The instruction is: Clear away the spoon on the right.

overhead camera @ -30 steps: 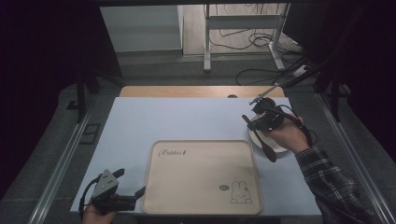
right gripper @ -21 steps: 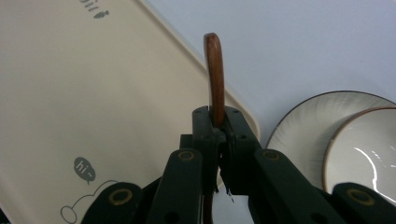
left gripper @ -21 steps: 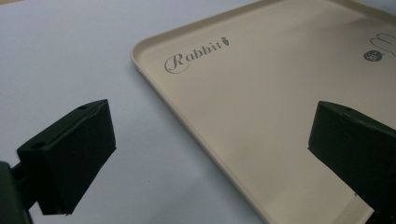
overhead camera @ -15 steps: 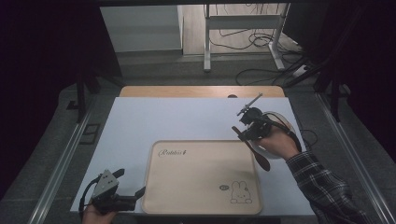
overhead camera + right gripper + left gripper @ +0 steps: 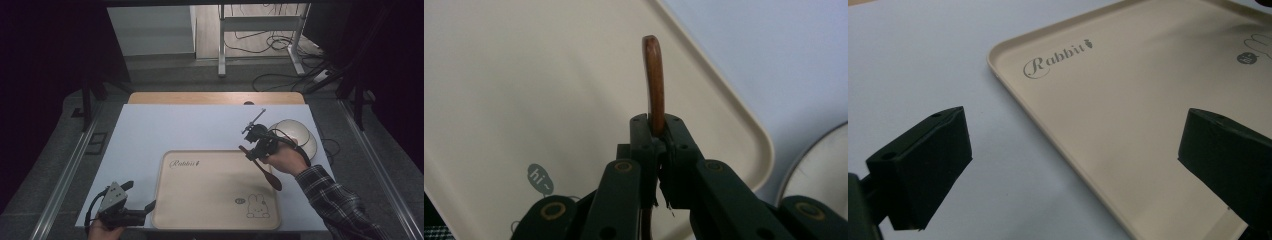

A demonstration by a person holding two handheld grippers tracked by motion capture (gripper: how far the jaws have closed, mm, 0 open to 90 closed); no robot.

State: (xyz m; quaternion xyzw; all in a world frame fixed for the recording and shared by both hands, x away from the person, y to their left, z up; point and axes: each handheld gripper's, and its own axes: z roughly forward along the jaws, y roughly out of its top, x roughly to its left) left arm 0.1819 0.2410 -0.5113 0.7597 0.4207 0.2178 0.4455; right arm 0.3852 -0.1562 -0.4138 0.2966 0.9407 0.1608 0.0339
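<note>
Pale blue tabletop [image 5: 165, 125] carries a beige tray [image 5: 210, 195], a wooden spoon above its right edge.
Clamped on the spoon's handle, the right gripper [image 5: 254, 150] holds the wooden spoon [image 5: 265, 172] bowl-down beside two white plates [image 5: 297, 132]; the right gripper view cuts off its bowl. Near the tray's left corner, the left gripper [image 5: 142, 210] rests with jaws wide apart.

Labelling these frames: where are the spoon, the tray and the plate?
spoon [image 5: 272, 180], high view, on its bowl.
tray [image 5: 1013, 82], left gripper view, on its rim.
plate [image 5: 294, 131], high view, on its bare face.
</note>
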